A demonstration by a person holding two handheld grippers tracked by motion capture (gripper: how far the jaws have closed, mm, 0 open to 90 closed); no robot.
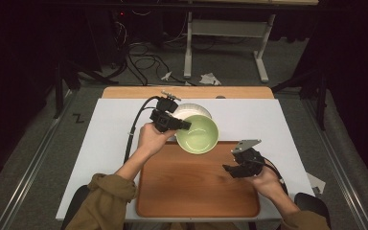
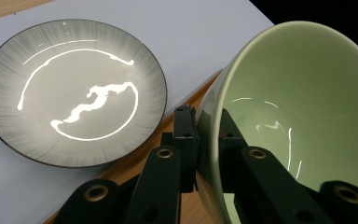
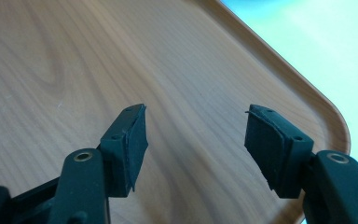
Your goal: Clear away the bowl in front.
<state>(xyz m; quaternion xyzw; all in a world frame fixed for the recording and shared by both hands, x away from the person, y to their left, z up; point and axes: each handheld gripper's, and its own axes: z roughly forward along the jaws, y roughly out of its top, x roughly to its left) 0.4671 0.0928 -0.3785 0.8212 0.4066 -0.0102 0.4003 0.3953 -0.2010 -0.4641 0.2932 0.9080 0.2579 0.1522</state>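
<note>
Left gripper is clamping the green bowl's rim, one jaw inside, one outside, tilting it over the wooden tray's far edge beside the grey plate; right gripper is hovering wide-jawed and empty above the tray.

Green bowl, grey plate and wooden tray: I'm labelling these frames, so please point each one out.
green bowl [image 2: 307, 93], left gripper view, inner wall.
grey plate [image 2: 74, 60], left gripper view, inner face.
wooden tray [image 1: 196, 184], high view, bare floor.
</note>
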